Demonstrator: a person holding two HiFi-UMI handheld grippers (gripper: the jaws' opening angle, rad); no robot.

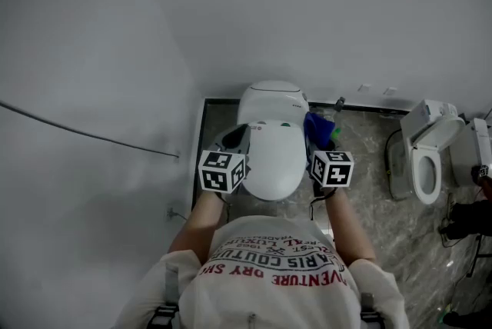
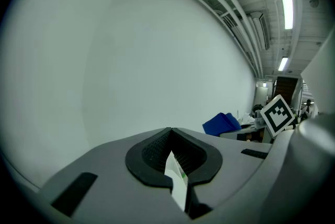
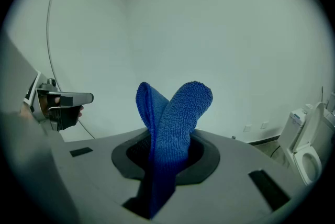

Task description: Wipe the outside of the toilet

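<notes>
The white toilet (image 1: 270, 144) stands against the wall with its lid down, directly below me. My left gripper (image 1: 233, 137) hangs by the toilet's left side. In the left gripper view the left gripper (image 2: 170, 133) is shut on a small white slip (image 2: 176, 180) with a green mark. My right gripper (image 1: 317, 139) is at the toilet's right side, shut on a blue terry cloth (image 1: 318, 127). In the right gripper view the cloth (image 3: 175, 118) sticks up folded out of the right gripper (image 3: 166, 139), in front of the bare wall.
A second white toilet (image 1: 427, 158) with its lid raised stands to the right on the marbled floor (image 1: 369, 158). A thin cable (image 1: 92, 137) runs along the left wall. Dark gear (image 1: 467, 217) lies at the far right. The wall is close behind the toilet.
</notes>
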